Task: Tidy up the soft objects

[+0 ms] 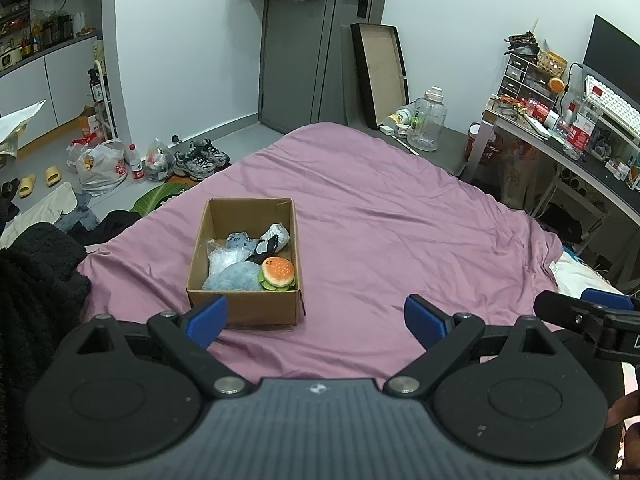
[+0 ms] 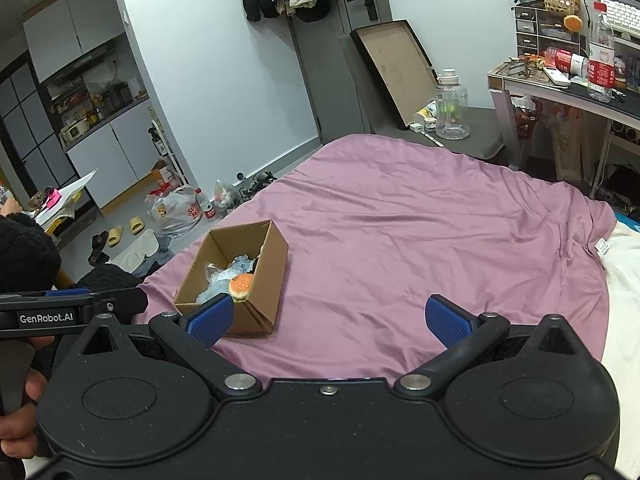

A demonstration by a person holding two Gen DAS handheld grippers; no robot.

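Box (image 1: 244, 304) of soft toys sits near the bed's (image 1: 400, 220) left edge; bare sheet stretches right. Both grippers (image 1: 316, 320) (image 2: 330, 320) gape wide, fingers empty.

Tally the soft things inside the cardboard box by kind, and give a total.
Burger plush toy: 1
Light blue fluffy item: 1
Clear plastic bag: 1
Black-and-white rolled fabric piece: 1
Total in the cardboard box: 4
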